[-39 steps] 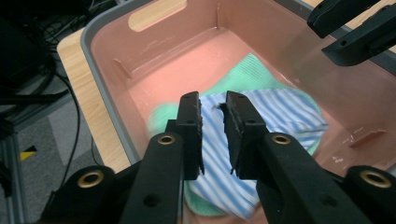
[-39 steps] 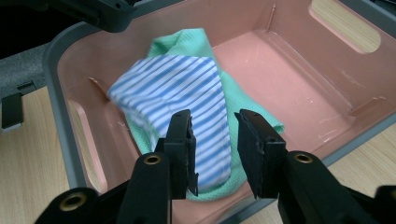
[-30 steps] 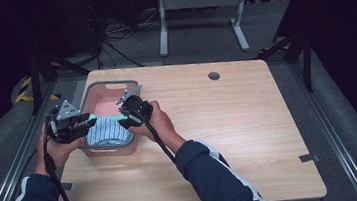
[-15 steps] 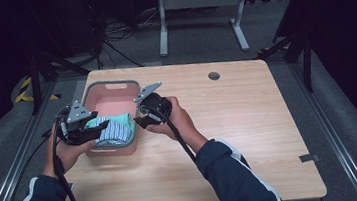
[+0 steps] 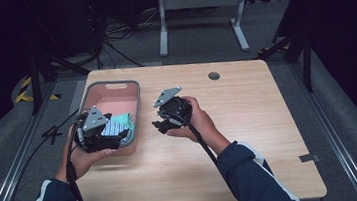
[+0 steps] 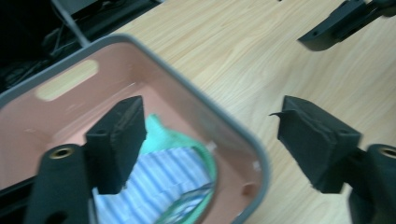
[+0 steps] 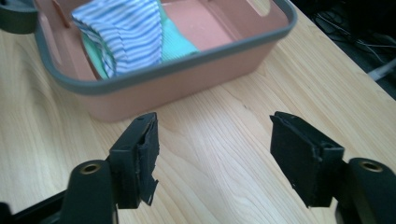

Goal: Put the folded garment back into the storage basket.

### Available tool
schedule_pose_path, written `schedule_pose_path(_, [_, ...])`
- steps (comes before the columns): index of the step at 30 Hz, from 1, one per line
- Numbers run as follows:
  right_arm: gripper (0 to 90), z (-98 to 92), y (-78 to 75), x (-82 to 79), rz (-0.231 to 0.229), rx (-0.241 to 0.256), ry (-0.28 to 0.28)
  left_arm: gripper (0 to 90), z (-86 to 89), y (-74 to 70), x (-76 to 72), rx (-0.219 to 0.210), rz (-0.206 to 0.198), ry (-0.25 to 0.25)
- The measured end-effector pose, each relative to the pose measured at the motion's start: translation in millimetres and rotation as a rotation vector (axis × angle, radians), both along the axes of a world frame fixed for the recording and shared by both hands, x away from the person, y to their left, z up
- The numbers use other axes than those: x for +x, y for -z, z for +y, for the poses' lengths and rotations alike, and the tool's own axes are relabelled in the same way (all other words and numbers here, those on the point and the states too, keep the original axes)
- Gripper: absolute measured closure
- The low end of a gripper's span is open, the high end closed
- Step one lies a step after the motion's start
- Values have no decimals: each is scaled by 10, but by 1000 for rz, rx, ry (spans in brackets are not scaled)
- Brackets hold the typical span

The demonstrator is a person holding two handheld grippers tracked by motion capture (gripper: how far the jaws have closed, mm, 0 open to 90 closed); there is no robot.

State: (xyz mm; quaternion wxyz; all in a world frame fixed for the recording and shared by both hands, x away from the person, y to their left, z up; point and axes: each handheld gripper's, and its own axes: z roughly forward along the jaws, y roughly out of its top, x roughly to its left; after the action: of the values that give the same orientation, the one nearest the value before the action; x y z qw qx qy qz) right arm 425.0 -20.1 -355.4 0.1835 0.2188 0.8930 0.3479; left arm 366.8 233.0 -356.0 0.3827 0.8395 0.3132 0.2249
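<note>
A pink basket (image 5: 133,92) with a grey rim stands at the table's left. A folded blue-and-white striped cloth (image 5: 113,127) on a green one lies at its near end, free of both grippers. My left gripper (image 5: 115,135) hangs open over the basket's near right corner. In the left gripper view its jaws straddle the rim (image 6: 233,135), one over the cloth (image 6: 159,172), one over the table. My right gripper (image 5: 158,124) is open above bare table just right of the basket. In the right gripper view the basket (image 7: 187,79) and the cloth (image 7: 126,32) lie ahead of that gripper (image 7: 217,140).
The wooden table (image 5: 251,138) has a round cable hole (image 5: 214,75) near its far edge. A white metal stand (image 5: 197,8) and cables lie on the floor beyond. Rails run along both sides of the table.
Both grippers have drawn back from over the cloth in the basket. The right one moved right, out onto the table; the left pulled toward the near corner. The cloth stays in the basket.
</note>
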Motion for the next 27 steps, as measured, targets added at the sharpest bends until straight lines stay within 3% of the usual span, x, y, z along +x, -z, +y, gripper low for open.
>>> schedule_pose_path(3, [301, -106, 6, -25, 0, 7, 15, 212, -122, 27, -37, 15, -3, 33])
schedule_pose_path(16, [263, -481, 124, -152, -43, -81, 45, 201, -455, 110, -125, 109, -39, 92])
schedule_pose_path(27, [268, -838, 207, -243, -59, -102, 102, 210, -720, 266, -192, 152, -23, 167])
